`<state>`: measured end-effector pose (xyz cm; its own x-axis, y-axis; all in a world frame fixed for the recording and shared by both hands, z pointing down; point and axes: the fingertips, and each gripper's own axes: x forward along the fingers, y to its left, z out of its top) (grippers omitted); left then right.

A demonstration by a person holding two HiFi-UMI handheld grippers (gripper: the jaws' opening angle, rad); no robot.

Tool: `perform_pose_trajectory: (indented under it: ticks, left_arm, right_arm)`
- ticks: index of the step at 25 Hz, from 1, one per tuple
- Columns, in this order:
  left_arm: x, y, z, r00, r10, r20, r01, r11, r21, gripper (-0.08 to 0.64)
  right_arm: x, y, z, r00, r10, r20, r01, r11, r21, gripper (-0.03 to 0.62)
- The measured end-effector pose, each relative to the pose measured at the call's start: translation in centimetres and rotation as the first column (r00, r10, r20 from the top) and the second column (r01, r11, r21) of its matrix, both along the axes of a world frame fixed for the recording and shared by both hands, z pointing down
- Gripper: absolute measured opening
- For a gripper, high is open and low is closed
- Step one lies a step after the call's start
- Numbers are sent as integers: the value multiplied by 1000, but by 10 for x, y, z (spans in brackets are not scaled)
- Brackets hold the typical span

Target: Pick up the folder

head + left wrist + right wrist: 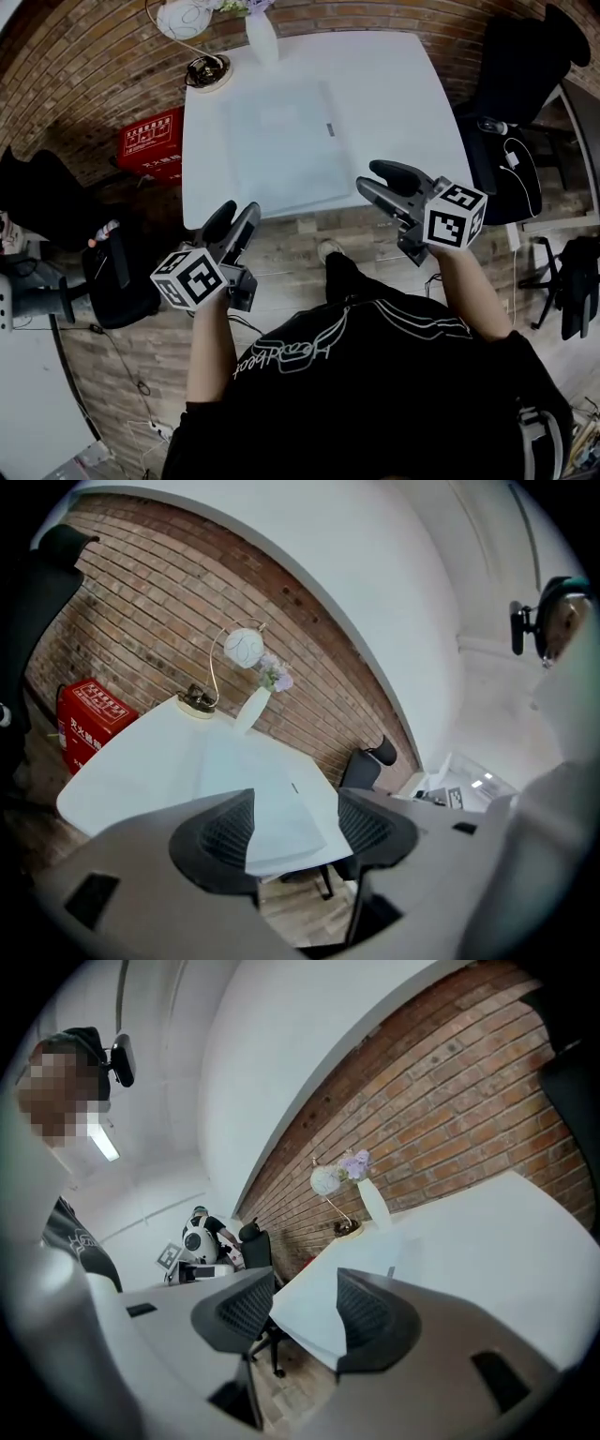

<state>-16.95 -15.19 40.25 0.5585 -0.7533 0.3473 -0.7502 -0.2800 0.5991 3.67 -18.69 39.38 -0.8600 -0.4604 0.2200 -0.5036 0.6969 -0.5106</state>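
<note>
A pale, translucent folder [278,141] lies flat on the white table [403,89], with a small dark tab on its right edge. My left gripper [238,214] hovers open just off the table's near left corner, with nothing between its jaws. My right gripper [368,176] is open and empty at the near edge, right of the folder. In the left gripper view the folder [248,775] lies ahead beyond the open gripper [295,832]. The right gripper view looks past the open gripper [305,1321] at the table's corner and the folder [370,1265]. Neither gripper touches the folder.
A globe desk lamp [187,19] and a white vase [261,36] stand at the table's far edge by the brick wall. A red box [150,142] sits on the floor to the left. Black chairs stand at the left [117,272] and right [525,66].
</note>
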Motion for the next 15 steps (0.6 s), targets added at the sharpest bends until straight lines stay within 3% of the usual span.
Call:
perform_pose_trajectory:
  ticks: [5, 15]
  left_arm:
    - [-16, -40, 40, 997, -2, 75, 8, 997, -79, 258]
    - [-37, -92, 101, 997, 10, 82, 8, 976, -218, 258]
  right_arm:
    - [-12, -44, 34, 1000, -3, -24, 1, 996, -86, 175]
    - [-33, -97, 99, 993, -25, -116, 2, 981, -195, 175]
